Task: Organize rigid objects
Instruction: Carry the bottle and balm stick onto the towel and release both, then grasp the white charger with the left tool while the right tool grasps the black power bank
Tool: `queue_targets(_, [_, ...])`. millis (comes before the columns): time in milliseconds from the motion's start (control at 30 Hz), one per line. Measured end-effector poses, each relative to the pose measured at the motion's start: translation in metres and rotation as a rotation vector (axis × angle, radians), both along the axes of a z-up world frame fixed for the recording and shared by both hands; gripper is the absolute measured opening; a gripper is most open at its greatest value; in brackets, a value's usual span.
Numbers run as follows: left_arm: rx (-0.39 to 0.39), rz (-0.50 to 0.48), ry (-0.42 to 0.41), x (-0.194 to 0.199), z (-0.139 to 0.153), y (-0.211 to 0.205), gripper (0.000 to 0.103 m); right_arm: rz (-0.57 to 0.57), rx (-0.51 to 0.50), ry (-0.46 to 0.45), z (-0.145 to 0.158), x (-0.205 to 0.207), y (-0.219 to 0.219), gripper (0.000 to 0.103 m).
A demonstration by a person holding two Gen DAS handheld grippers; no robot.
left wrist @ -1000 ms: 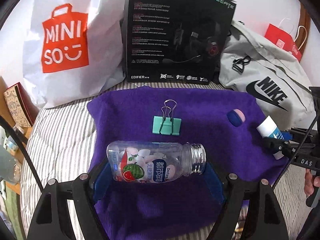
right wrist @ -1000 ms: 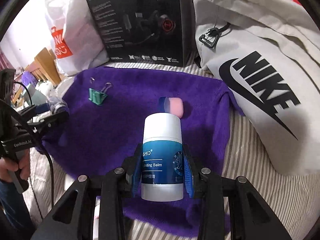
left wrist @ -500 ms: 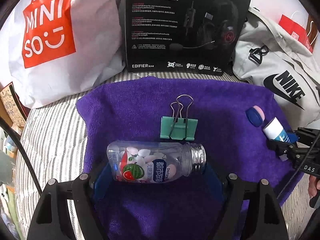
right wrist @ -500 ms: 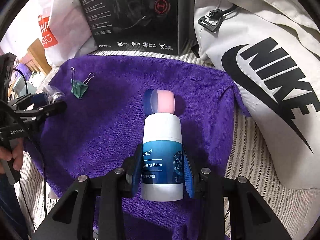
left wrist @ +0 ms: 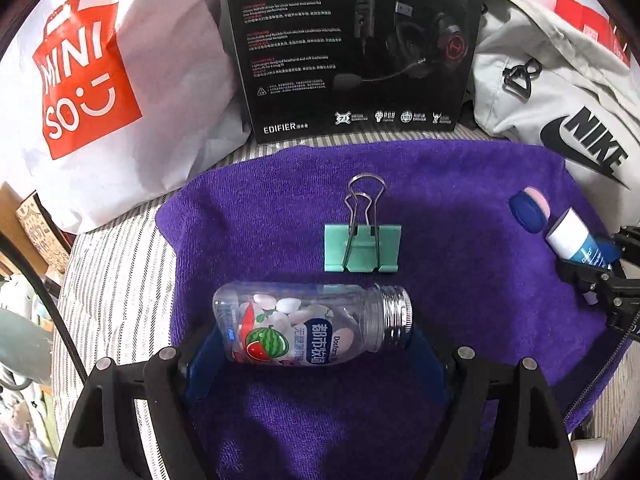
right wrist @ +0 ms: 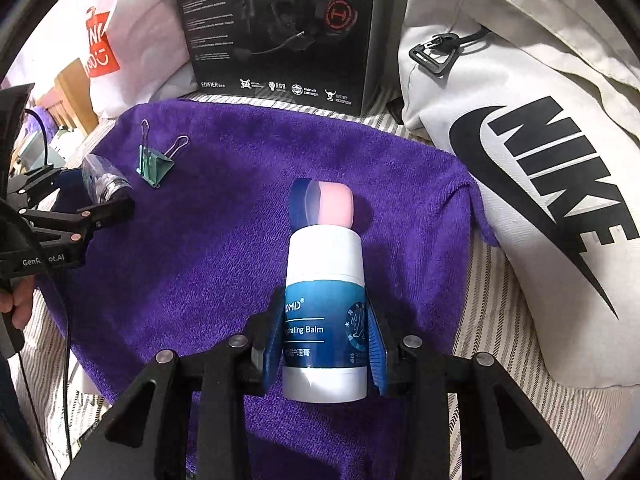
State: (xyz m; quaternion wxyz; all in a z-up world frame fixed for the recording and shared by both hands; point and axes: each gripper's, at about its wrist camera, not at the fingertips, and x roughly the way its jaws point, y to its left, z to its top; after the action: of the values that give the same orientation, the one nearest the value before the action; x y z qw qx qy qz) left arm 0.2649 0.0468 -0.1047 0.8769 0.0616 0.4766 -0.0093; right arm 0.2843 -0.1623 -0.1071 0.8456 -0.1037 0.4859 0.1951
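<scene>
A purple towel (left wrist: 280,208) (right wrist: 200,248) covers the striped bed. My left gripper (left wrist: 312,344) (right wrist: 100,190) is shut on a clear candy bottle (left wrist: 312,326) (right wrist: 100,178) with a watermelon label, held crosswise with its silver neck to the right. A green binder clip (left wrist: 362,248) (right wrist: 154,162) lies just beyond the bottle. My right gripper (right wrist: 324,332) (left wrist: 592,256) is shut on a white and blue balm tube (right wrist: 324,308) (left wrist: 574,238). The tube's white end reaches a small blue and pink object (right wrist: 326,204) (left wrist: 528,208) lying on the towel.
A black headset box (left wrist: 352,48) (right wrist: 280,28) stands at the towel's far edge. A white Miniso bag (left wrist: 100,92) is at the back left. A grey Nike bag (right wrist: 540,160) (left wrist: 568,120) lies along the right. A hand (right wrist: 16,300) holds the left gripper's handle.
Both grippers have moved forward over the towel with their objects. The binder clip is closer to the bottle, and the balm tube's end has come up to the blue and pink object.
</scene>
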Motion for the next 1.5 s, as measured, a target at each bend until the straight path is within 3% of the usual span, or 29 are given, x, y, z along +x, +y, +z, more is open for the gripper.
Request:
queue_targets(167, [0.046,-0.008,-0.021,-0.004,0.004,-0.006,0.081,0.009,-0.004,-0.002,-0.001,-0.003,-0.003,0.041])
queue_targets(367, [-0.022,0.013,0.006,-0.005,0.005,0.001,0.084,0.010,-0.039,0.014,0.002,-0.013,-0.005,0.056])
queue_targets(667, [-0.040,0.028,-0.002,-0.047,0.028,0.000,0.085,-0.057,0.010,-0.030,0.042,-0.059,-0.020,0.072])
queue_targets(767, [-0.055,0.019,-0.028,-0.072,0.047,-0.003,0.092,-0.088,0.032,-0.061,0.057,-0.087,-0.029,0.082])
queue_targets(933, [-0.102,-0.002,-0.063,-0.118,0.063,-0.008,0.093,-0.109,0.078,-0.070,0.065,-0.134,-0.042,0.082])
queue_targets(1100, [-0.158,0.005,-0.046,-0.156,0.055,-0.021,0.093,-0.132,0.100,-0.057,0.062,-0.168,-0.048,0.082])
queue_targets(1400, [-0.209,0.078,-0.015,-0.147,0.024,-0.048,0.092,-0.130,0.156,-0.019,0.052,-0.205,-0.060,0.082])
queue_targets(1500, [-0.176,0.116,-0.015,-0.143,0.018,-0.051,0.091,-0.142,0.179,0.003,0.046,-0.210,-0.068,0.082])
